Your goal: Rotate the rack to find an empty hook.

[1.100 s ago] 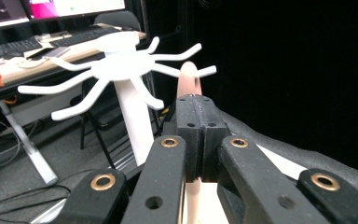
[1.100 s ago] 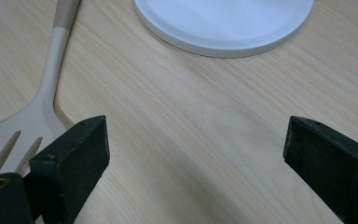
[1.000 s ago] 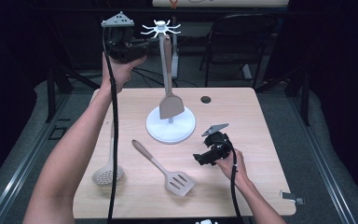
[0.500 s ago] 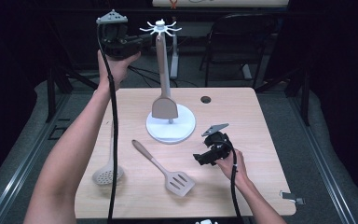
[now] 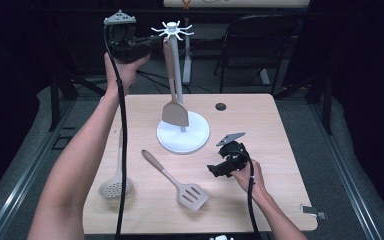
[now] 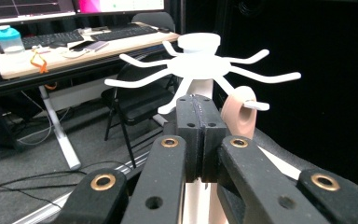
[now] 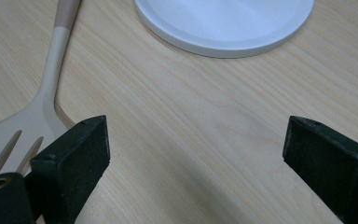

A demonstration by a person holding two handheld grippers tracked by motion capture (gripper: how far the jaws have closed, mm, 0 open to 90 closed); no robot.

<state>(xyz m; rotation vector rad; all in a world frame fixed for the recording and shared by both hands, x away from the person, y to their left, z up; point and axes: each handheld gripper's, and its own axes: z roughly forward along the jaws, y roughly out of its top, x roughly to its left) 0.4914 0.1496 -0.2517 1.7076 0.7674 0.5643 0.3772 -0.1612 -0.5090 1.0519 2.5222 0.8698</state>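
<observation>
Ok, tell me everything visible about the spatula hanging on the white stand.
The solid spatula is beige-tan, matte, plastic or silicone by its look, with a long straight handle and a flat unslotted blade. It hangs nearly upright, blade down, just above the round base of the white stand, close beside the pole. The loop at its handle end sits over one of the hooks at the top. The shut left gripper is right beside that loop; whether they touch is unclear.

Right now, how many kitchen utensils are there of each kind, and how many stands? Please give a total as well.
Beige solid spatula hanging on the stand: 1
Beige slotted spatula lying on the wooden table: 1
Beige round skimmer spoon with holes, lying on the table: 1
White utensil stand with hook arms: 1
Total: 4
</observation>
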